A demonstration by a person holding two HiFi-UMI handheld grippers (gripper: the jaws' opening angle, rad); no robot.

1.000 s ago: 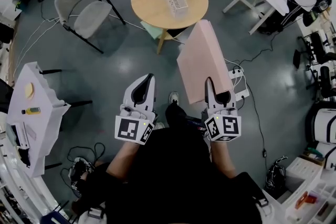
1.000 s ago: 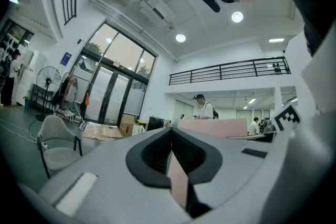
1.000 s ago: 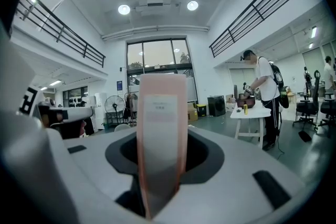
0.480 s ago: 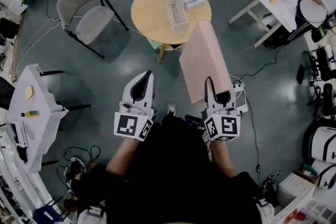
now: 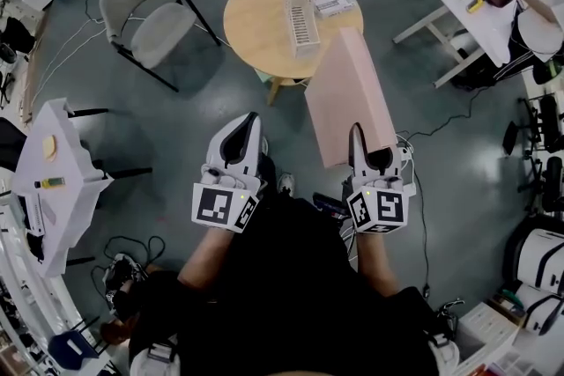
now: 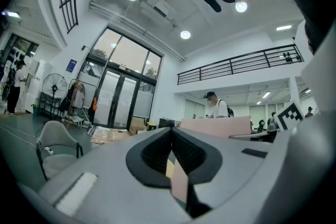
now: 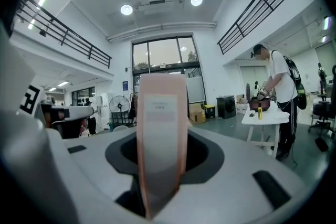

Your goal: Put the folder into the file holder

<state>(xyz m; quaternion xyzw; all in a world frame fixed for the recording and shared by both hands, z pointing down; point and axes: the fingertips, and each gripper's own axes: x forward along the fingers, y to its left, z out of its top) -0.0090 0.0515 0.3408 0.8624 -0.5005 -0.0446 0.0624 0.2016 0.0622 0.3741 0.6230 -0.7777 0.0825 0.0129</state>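
The right gripper (image 5: 357, 136), clamped on the near edge of the pink folder (image 5: 349, 97), holds it lengthwise ahead — toward the white file holder (image 5: 300, 0), ahead and slightly left on the round table (image 5: 251, 18) — with the left gripper (image 5: 249, 123) alongside, jaws together, empty.

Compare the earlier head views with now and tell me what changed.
The person has stepped forward, carrying both grippers and the folder closer to the round table with the file holder. Nothing taken or released: the right gripper still has its fingers shut on the folder, the left gripper stays empty.
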